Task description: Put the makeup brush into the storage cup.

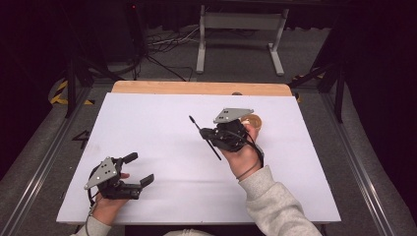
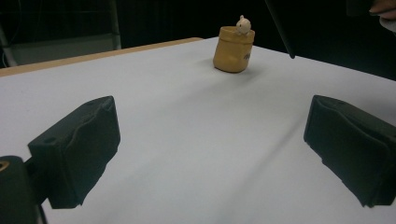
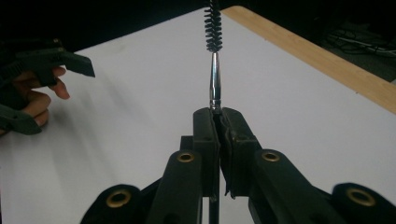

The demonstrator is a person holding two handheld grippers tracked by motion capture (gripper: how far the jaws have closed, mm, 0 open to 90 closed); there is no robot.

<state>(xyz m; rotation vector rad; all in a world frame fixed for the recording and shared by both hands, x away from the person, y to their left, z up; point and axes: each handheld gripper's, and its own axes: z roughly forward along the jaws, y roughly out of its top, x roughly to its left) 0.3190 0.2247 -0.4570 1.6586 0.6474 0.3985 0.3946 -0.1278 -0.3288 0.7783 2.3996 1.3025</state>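
High view: at seven o'clock on the white table top (image 1: 162,147) the left gripper (image 1: 139,171) rests low with its jaws spread wide and nothing between them. Past centre, toward two o'clock, the right gripper (image 1: 210,133) has its jaws clamped on a thin black bottle brush with a metal stem (image 1: 205,137), long axis running from five to eleven o'clock, bristle tip leading. Just behind that hand, at one o'clock from it, stands a small mustard-yellow sack-shaped pot with a pale figure on its rim (image 1: 254,120). The brush probably belongs in it, though the hand partly hides the mouth; the right gripper is far nearer.
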